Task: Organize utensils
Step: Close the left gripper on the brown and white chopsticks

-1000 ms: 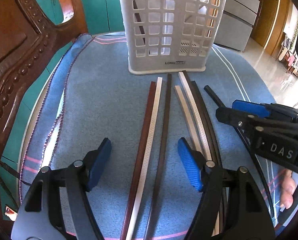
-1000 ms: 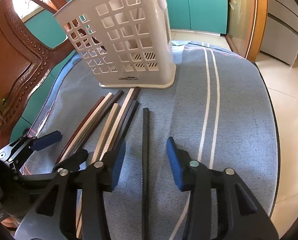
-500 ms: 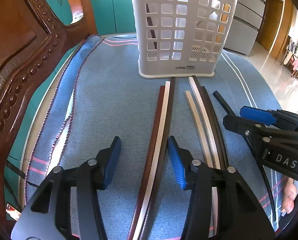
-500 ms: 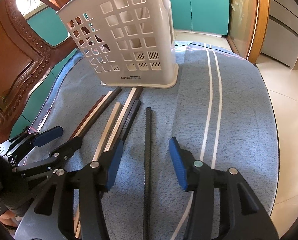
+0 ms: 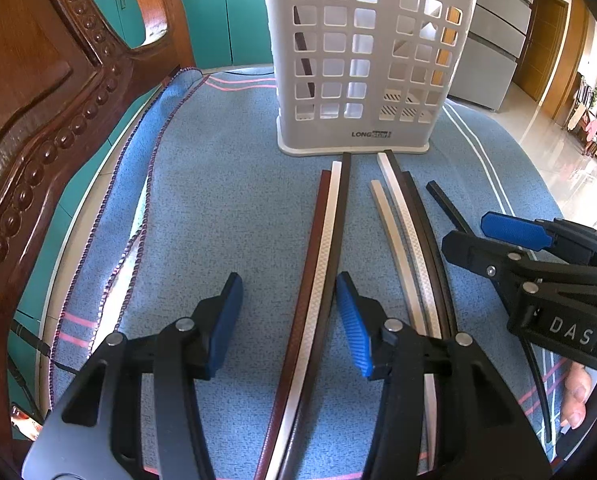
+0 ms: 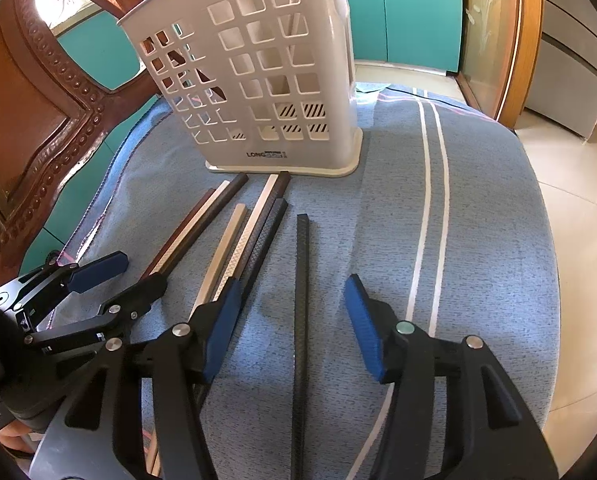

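My left gripper (image 5: 288, 322) and right gripper (image 6: 292, 326) are black, with blue ribbed pads (image 5: 352, 326), silver screws, and white letters "DAS".

We see a white plastic lattice basket (image 5: 362, 60) at the top centre of the left wrist view, its walls cut in a grid of square holes. Below it lies a heathered blue woven tablecloth (image 5: 226, 208) with thin pink stripes and, on the right, paired white lines (image 6: 430, 200). On the cloth we count long flat chopsticks: a reddish-brown one (image 5: 312, 264), a white one with a diamond weave (image 5: 323, 264), a dark brown one (image 5: 338, 240), a plain cream one (image 5: 392, 240) and a textured black one (image 6: 301, 280). The black grippers carry ribbed blue pads (image 5: 352, 324). At the left stands carved red-brown wood (image 5: 38, 120); teal cabinets (image 5: 226, 12) fill the upper background.
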The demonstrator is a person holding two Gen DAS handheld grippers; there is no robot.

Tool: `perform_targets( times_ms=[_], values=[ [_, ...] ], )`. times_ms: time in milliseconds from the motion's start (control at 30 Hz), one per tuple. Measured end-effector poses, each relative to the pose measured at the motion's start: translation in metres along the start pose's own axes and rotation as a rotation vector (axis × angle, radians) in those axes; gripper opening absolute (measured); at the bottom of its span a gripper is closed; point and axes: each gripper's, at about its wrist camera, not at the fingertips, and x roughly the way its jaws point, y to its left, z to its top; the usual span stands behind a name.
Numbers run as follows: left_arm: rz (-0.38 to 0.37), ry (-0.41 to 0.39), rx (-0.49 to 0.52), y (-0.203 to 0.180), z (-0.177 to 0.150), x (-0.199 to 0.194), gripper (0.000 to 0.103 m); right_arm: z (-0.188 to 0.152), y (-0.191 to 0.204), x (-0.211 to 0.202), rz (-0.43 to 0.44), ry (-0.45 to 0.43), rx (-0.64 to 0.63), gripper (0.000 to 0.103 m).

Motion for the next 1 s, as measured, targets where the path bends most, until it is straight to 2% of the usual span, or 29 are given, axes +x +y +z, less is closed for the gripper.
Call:
perform_targets(
  times_ms=[167, 367, 433, 900, 1000],
  values=[
    [0.0, 0.001, -0.001, -0.001, 0.001, 0.0, 0.049, 0.0, 0.001, 0.001, -0.002, 0.0, -0.001, 0.055],
    [-0.028, 0.0, 0.001, -0.004, -0.002, -0.002, 0.032, 0.0, 0.001, 0.001, -0.001, 0.0, -0.001, 0.056],
    [-0.038, 0.0, 0.003, -0.005, -0.002, -0.003, 0.02, 0.0, 0.001, 0.001, -0.001, 0.0, -0.001, 0.056],
    [-0.074, 0.001, -0.034, -0.001, -0.004, -0.008, 0.018, 0.001, 0.002, 0.001, -0.003, -0.001, -0.003, 0.057],
    [-0.073, -0.01, -0.039, 0.003, -0.002, -0.012, 0.015, 0.0, 0.003, 0.001, -0.004, -0.003, -0.004, 0.058]
  ],
)
